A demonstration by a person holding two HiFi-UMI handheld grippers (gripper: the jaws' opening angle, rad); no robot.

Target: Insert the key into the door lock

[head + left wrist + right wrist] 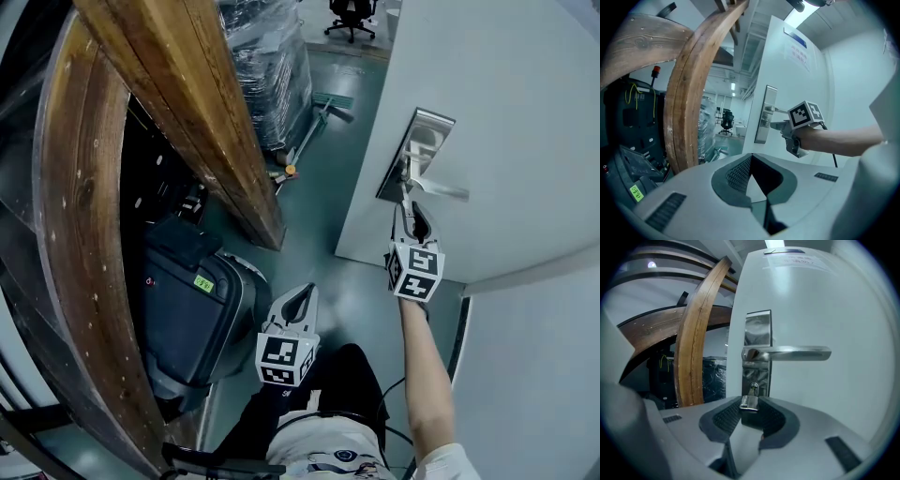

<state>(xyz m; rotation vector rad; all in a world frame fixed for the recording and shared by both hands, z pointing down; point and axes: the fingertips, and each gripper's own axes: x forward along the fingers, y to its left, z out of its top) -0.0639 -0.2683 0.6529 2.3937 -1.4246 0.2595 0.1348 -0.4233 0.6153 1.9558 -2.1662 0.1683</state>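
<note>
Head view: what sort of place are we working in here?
Probably a warehouse or workshop area beside an office: a plastic-wrapped pallet stack, a big curved wooden frame, and an office chair farther back.

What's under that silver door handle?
Below the silver lever handle, the shiny steel lock plate carries a keyhole. The right gripper holds a small metal key at it; how far in the blade sits is hidden.

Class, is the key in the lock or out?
Partly in, it seems: the key's blade meets the keyhole, its head held in the right tongs.
</note>
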